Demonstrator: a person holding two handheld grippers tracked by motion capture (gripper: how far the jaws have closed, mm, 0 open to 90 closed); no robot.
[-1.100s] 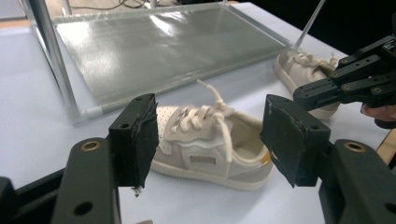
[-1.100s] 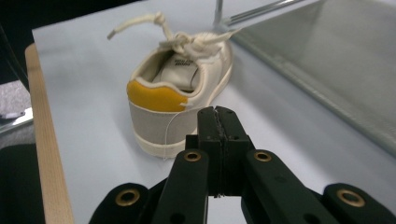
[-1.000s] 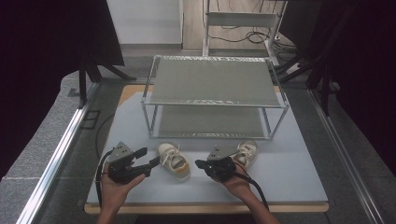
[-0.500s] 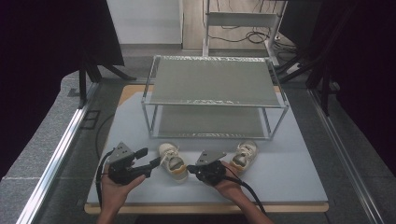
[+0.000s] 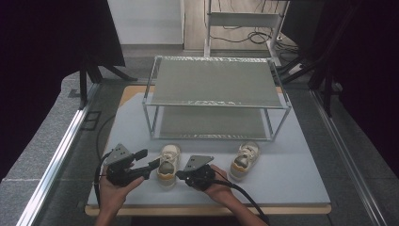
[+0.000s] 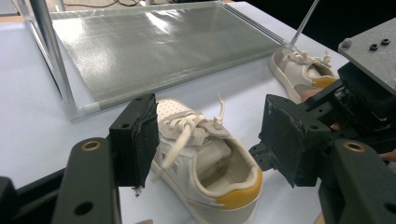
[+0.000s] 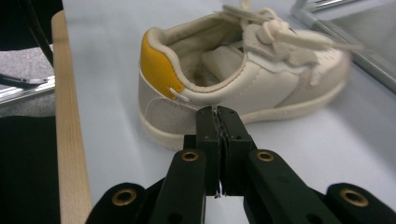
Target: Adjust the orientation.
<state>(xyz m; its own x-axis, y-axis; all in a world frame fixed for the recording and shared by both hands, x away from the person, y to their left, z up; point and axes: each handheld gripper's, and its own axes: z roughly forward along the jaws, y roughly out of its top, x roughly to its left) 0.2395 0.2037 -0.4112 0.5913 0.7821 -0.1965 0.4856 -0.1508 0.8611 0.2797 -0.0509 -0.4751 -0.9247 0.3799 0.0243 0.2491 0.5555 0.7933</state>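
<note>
High view puts a pale blue-grey table top [image 5: 301,179] with a wooden front edge nearest, flanked by grey floor and a metal rail, with dark curtains at both sides. At that front edge two hands hold grippers. The left gripper [image 5: 149,160] has its jaws spread wide, straddling the left shoe [image 5: 168,165] without pressing it. The right gripper [image 5: 181,173] has its jaws pressed flat together, empty, their tips just beside that same shoe's outer side. A second shoe [image 5: 243,160] stands to the right, apart from both grippers. Behind the shoes stands a two-tier metal rack [image 5: 216,96] with grey shelves; beyond it, cables lie on the floor.

Left gripper view shows the white laces, open collar and yellow heel of the near shoe [image 6: 205,163] between the spread pads, with the other gripper's body at right. Right gripper view shows the closed tips [image 7: 217,120] close to the shoe's sole [image 7: 187,126], contact unclear, and the rack's foot blurred behind.
</note>
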